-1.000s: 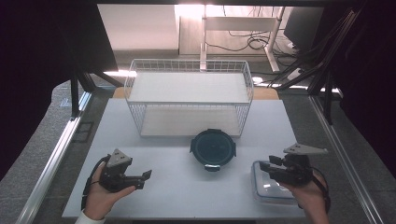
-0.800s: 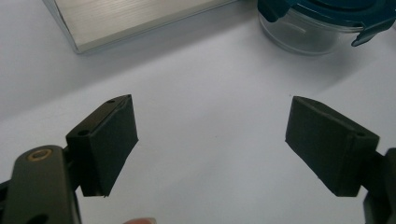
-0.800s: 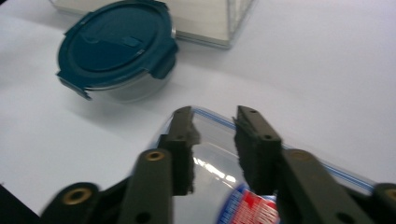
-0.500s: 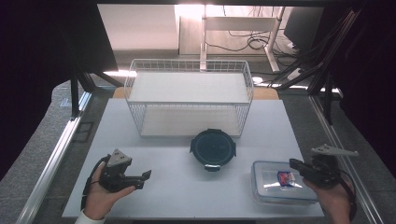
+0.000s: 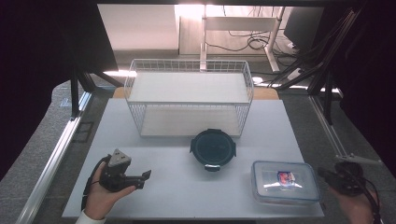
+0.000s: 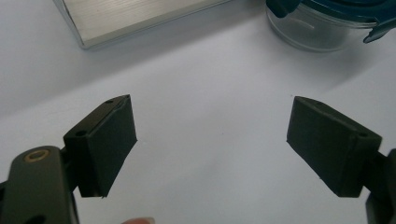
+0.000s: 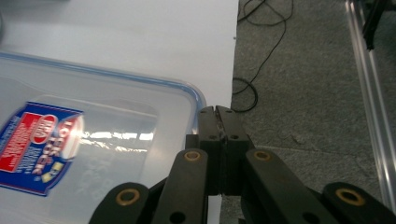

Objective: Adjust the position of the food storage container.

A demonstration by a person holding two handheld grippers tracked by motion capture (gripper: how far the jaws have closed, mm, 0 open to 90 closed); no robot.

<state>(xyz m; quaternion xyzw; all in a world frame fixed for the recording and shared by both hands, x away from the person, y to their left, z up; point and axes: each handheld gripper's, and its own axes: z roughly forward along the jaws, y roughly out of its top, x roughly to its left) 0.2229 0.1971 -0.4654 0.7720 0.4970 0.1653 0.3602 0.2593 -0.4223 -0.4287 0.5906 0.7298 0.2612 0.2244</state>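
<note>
1. Lying at the near right of the white table (image 5: 177, 186): a clear rectangular plastic box with a blue-and-red label (image 5: 285, 181), lid on, not yet lifted.
2. Hovering just off the box's right edge, past the table edge: right gripper (image 7: 217, 122), jaws having just been closing, now pressed together on nothing.
3. Resting at the near left: left gripper (image 6: 212, 140), jaws standing wide, empty.
4. Sitting mid-table: a round glass container with a dark teal lid (image 5: 213, 148).
5. Standing far behind: a white wire basket (image 5: 189, 100); nothing blocking the way.
</note>
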